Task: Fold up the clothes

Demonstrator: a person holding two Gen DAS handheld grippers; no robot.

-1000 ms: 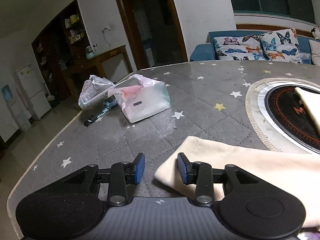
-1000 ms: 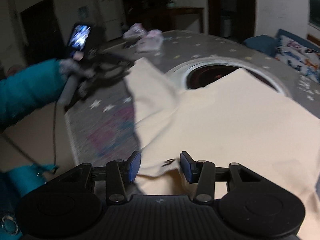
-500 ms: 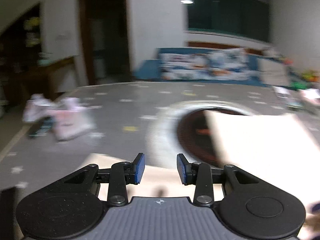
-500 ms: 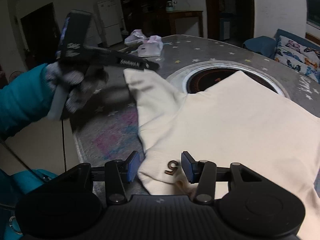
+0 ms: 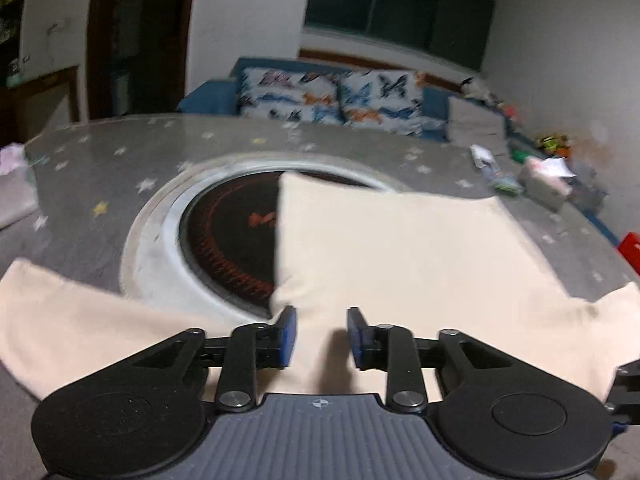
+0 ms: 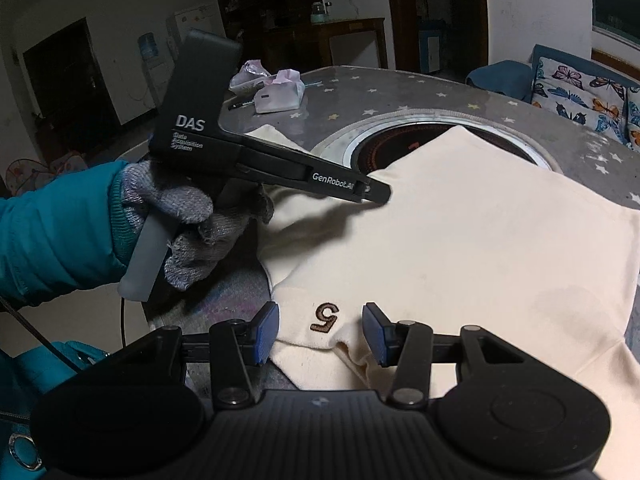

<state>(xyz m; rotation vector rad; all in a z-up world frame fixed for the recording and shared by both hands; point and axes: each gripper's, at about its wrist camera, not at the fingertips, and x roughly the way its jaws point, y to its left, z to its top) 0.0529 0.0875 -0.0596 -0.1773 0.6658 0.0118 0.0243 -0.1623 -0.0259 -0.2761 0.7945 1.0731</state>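
A cream garment (image 5: 400, 248) lies spread on the grey star-patterned table, partly over the round black hotplate (image 5: 232, 236). One sleeve (image 5: 60, 320) reaches left. My left gripper (image 5: 318, 336) is open, hovering just above the cloth near its middle. In the right wrist view the same garment (image 6: 480, 232) shows a brown embroidered "5" (image 6: 325, 316) near its edge. My right gripper (image 6: 320, 328) is open, its pads on either side of that edge, not closed on it. The left gripper (image 6: 372, 192) shows there too, held in a gloved hand.
Plastic bags (image 6: 276, 88) and a remote sit at the far side of the table. A blue sofa with butterfly cushions (image 5: 332, 96) stands behind. Small packets (image 5: 544, 176) lie at the table's right rim. The table edge (image 6: 224, 320) is close by my right gripper.
My left gripper has swung right from the sleeve end to above the garment's middle. My right gripper has stayed open while the hem with the "5" came between its pads.
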